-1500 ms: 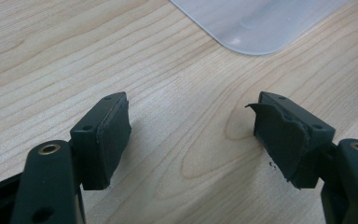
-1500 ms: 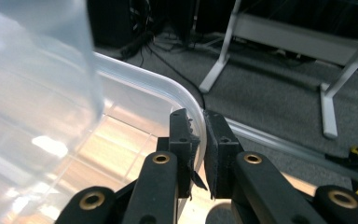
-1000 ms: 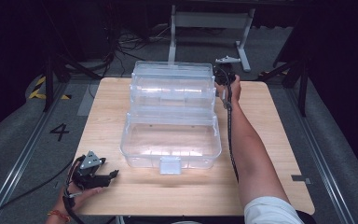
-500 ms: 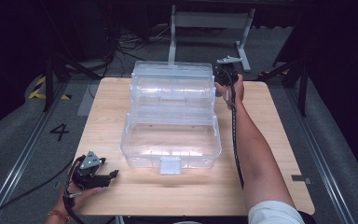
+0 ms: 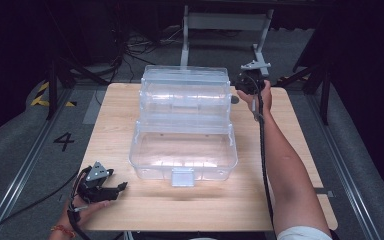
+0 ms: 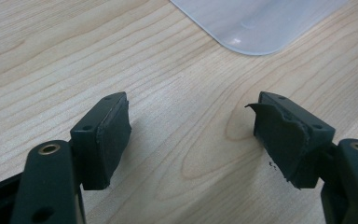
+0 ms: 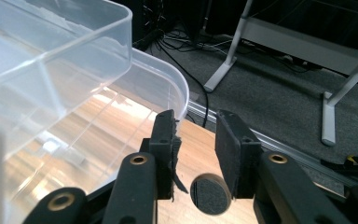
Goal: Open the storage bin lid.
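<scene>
A clear plastic box (image 5: 182,150) stands mid-table with its hinged lid (image 5: 185,92) raised upright at the back. My right gripper (image 5: 243,88) hovers at the lid's rear right corner. Its jaws have just been opening, and in the right gripper view my right gripper (image 7: 196,123) has nothing between its pads, with the lid's rim (image 7: 177,88) just left of them. My left gripper (image 5: 121,188) rests on the table near the front left corner. In the left gripper view my left gripper (image 6: 191,121) stands open over bare wood, with a corner of the box (image 6: 256,23) ahead.
The wooden table (image 5: 290,130) has a round dark hole (image 7: 209,193) beside the lid's corner. A metal stand (image 5: 225,25) and loose cables lie on the dark floor behind. The person's right forearm (image 5: 285,165) stretches along the table's right side.
The right gripper has drawn slightly away from the lid's corner and its jaws have parted. The left gripper and the box have stayed put.
</scene>
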